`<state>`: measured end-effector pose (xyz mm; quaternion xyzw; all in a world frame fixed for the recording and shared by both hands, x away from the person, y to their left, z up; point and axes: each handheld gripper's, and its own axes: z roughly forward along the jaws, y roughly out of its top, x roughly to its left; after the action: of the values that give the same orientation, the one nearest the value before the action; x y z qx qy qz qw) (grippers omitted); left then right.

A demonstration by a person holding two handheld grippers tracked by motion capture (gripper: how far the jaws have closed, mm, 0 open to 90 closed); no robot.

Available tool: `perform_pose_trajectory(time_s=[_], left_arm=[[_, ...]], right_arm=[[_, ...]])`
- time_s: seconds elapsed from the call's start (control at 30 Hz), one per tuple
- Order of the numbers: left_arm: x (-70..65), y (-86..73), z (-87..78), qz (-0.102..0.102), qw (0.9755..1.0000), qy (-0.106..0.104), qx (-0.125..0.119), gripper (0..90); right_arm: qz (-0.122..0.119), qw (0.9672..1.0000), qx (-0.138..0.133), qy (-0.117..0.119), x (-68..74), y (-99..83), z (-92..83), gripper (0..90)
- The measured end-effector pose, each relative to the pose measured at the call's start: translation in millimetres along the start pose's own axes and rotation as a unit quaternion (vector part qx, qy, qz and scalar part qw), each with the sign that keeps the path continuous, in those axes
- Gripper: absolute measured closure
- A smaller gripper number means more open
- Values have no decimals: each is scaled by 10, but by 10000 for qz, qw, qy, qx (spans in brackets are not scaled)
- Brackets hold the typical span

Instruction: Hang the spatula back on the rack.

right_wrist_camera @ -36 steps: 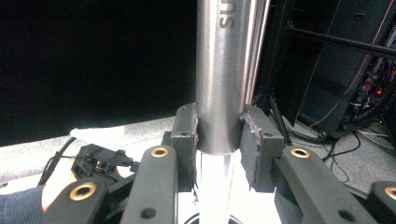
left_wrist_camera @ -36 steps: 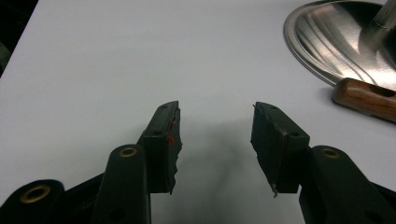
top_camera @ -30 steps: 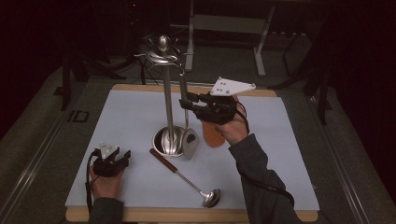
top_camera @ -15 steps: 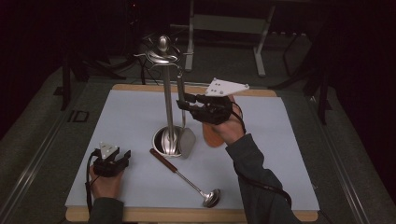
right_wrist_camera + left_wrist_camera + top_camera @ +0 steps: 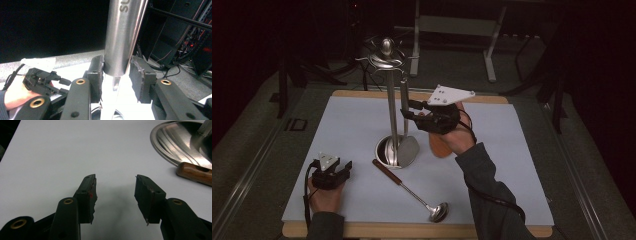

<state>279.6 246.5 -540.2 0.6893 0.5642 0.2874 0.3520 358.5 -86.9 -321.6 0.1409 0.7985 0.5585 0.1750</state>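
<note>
The spatula [image 5: 406,131], hanging on the utensil stand [image 5: 388,100] near the desk's [image 5: 512,165] centre, looked rigid, smooth and slippery. The right gripper's [image 5: 116,72] jaws, just opening, flanked its steel handle unclamped; the handle's straight middle seemed the best hold. The left gripper [image 5: 115,195] rested released by the front-left corner.

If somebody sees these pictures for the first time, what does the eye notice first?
First comes the tall steel utensil stand in the middle of the pale mat, with a spatula hanging on it. The right gripper is at the spatula's handle; its jaws have just been opening, with the handle between them but a gap at one side. A ladle lies flat near the front edge, and the left gripper rests open at front left.
</note>
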Motion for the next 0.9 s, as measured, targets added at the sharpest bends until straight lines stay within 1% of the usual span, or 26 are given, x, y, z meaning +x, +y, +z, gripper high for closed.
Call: perform_pose_trajectory(time_s=[0.13, 0.27, 0.47, 0.63, 0.73, 0.9], left_arm=[[-2, 0, 1, 2, 10000, 1, 0, 521], [-2, 0, 0, -1, 10000, 2, -7, 520], [0, 0, 1, -6, 10000, -1, 0, 520], [0, 0, 1, -8, 10000, 0, 0, 520], [0, 0, 0, -8, 10000, 0, -1, 520], [0, 0, 0, -11, 10000, 0, -5, 520]], right_arm=[[-10, 10000, 68, 64, -16, -19, -16, 610], [-22, 9999, 118, 77, -29, -34, -27, 605], [-81, 9997, 249, 19, -47, -52, -56, 582], [-241, 9986, 463, -63, -32, -81, -78, 565], [-238, 9983, 522, -94, -32, -103, -102, 562], [-148, 9984, 520, -143, -30, -137, -157, 555]])
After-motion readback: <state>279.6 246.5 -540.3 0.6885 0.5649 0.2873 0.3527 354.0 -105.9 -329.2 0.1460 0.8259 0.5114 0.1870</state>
